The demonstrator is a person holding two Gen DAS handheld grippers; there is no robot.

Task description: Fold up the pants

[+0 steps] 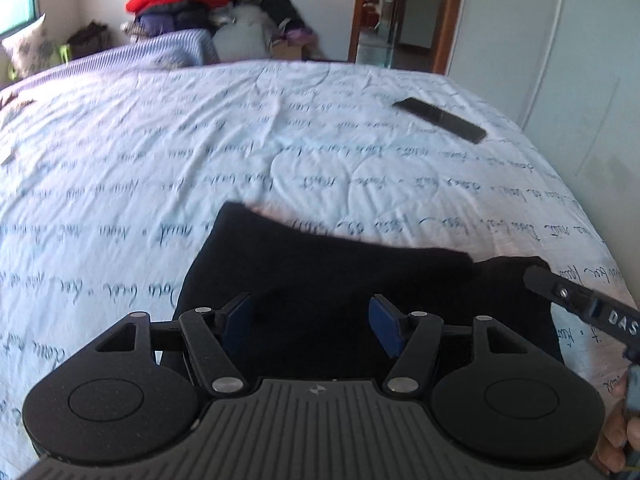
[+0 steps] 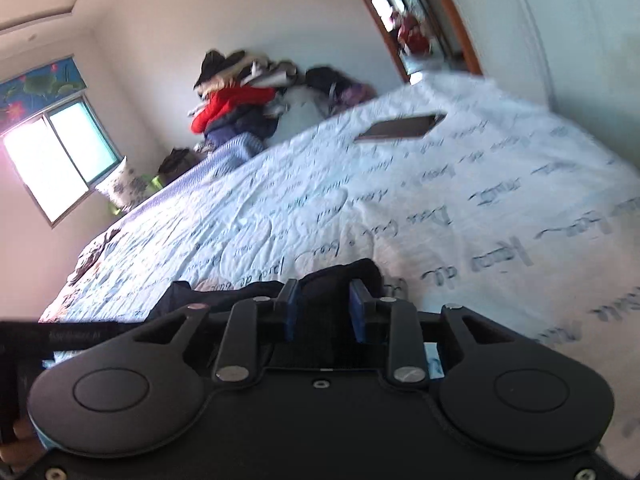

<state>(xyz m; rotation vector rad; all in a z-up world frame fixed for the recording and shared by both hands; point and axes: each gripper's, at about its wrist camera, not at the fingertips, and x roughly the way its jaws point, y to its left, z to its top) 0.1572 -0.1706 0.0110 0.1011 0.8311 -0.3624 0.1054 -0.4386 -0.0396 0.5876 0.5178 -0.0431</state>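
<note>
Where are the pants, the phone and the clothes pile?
pants (image 1: 320, 280), left wrist view, middle of the black fabric.
phone (image 1: 439, 119), left wrist view, centre of its dark face.
clothes pile (image 2: 236, 100), right wrist view, the red garment.

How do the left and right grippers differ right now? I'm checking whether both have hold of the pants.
The left gripper stands wide open above the black pants, with clear space between its blue pads; the right gripper has a narrower gap with dark fabric bunched between its pads, though whether it clamps is unclear. The left view is level; the right view is tilted. Both sit over the pants on the white quilt.
</note>
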